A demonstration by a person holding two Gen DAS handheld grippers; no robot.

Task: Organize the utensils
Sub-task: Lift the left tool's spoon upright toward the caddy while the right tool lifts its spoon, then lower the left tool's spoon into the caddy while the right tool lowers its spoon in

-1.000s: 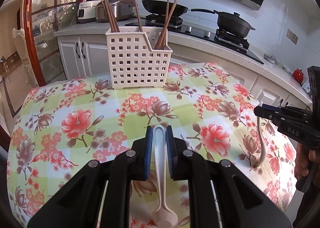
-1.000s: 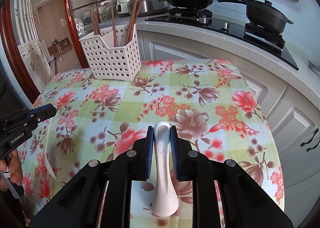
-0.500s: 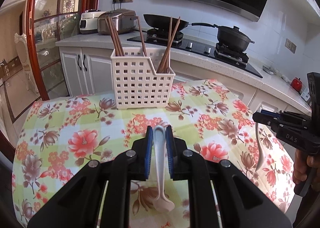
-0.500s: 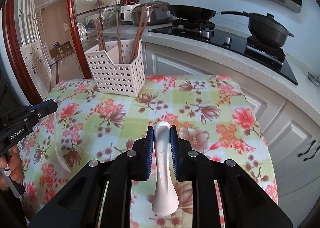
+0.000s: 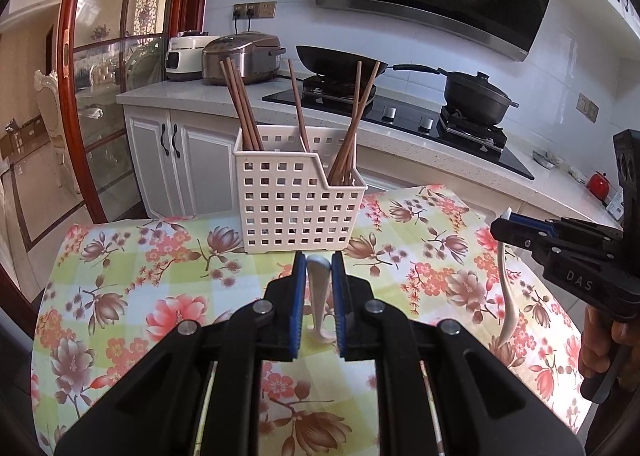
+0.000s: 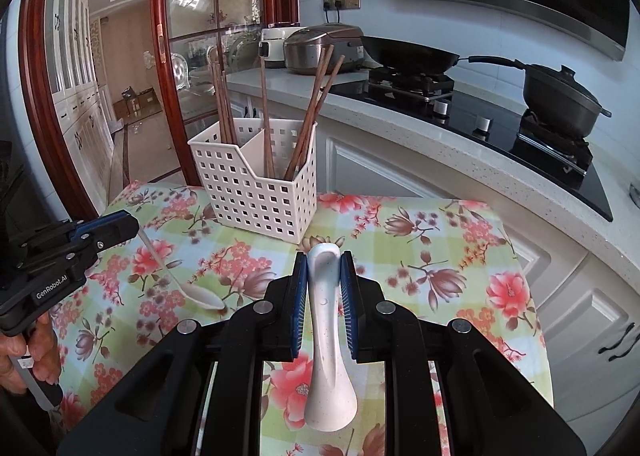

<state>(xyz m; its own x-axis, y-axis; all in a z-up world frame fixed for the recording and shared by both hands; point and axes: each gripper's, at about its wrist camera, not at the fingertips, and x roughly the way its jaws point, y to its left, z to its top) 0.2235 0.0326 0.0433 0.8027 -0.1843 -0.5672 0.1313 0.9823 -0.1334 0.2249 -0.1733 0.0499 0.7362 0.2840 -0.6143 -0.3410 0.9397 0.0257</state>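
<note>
Two white spoons are in hand, one per claw, and both hang above the flowered bench [image 5: 120,296] rather than lying on it. The left claw [image 5: 319,288] is pinching the handle end of the left spoon [image 5: 319,296], whose long axis drops almost straight down so the bowl sits below the pads. The right claw [image 6: 323,296] is likewise pressed onto the right spoon [image 6: 328,356], handle tip up between the blue pads, bowl hanging low toward the camera. Seen from the right wrist view, the left spoon slants down and away from its claw, the bowl close above the cloth.

The white basket [image 5: 296,208] stands at the far edge of the bench with wooden chopsticks [image 5: 240,104] leaning in its compartments. It lies nearly straight ahead of the left claw, just beyond the fingertips in that view. From the right claw it lies ahead and off to the left, somewhat further off. The left hand therefore seems the nearer one for the first drop.

Since the basket opens upward and each spoon hangs bowl-down, the coming move probably calls for carrying a spoon forward and above the rim, then lowering it bowl first into a compartment. The leaning chopsticks could foul the handle on the way in.
</note>
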